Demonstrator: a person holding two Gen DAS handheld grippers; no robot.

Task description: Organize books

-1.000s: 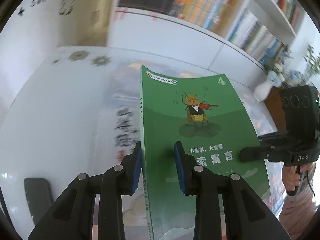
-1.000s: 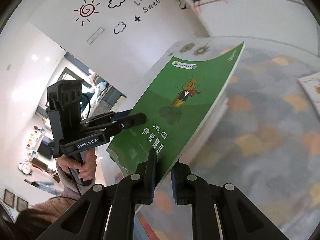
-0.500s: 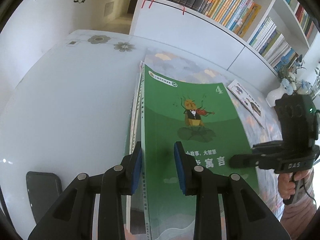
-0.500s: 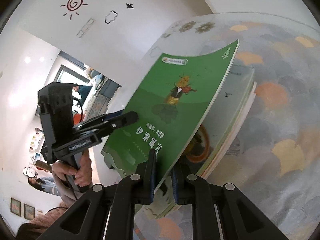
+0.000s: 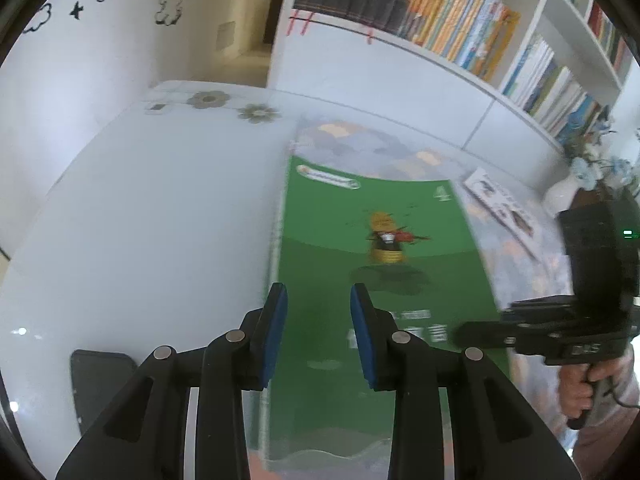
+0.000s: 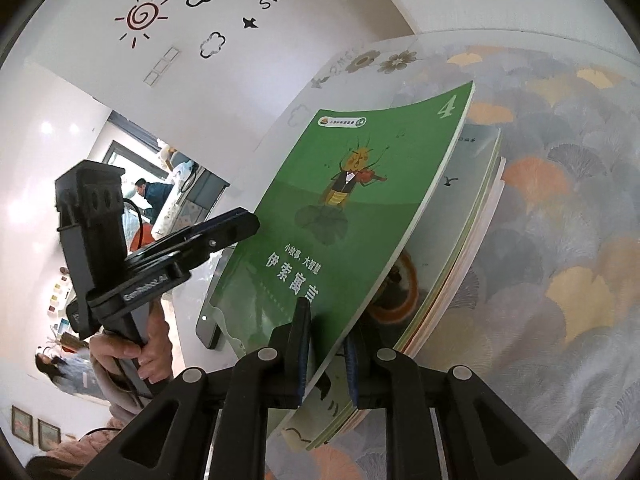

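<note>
A green book (image 6: pixel 352 216) with a violin-playing insect on its cover is held by its near edge in my right gripper (image 6: pixel 326 350), which is shut on it. The book slants over a stack of books (image 6: pixel 460 264) lying on the patterned cloth. In the left wrist view the green book (image 5: pixel 384 264) lies ahead and to the right. My left gripper (image 5: pixel 318 332) is open, its fingers astride the book's spine edge and above it, touching nothing. The left gripper also shows in the right wrist view (image 6: pixel 224 232), beside the book's left edge.
A white table (image 5: pixel 152 216) carries a patterned cloth (image 6: pixel 560 240). A black phone (image 5: pixel 100 384) lies near the front left. Another thin book (image 5: pixel 500 204) lies at the right. A bookshelf (image 5: pixel 460 32) full of books runs along the back wall. A vase (image 5: pixel 564 196) stands far right.
The green book has come down lower over the stack, held by the right gripper. The left gripper has drawn back, still open.
</note>
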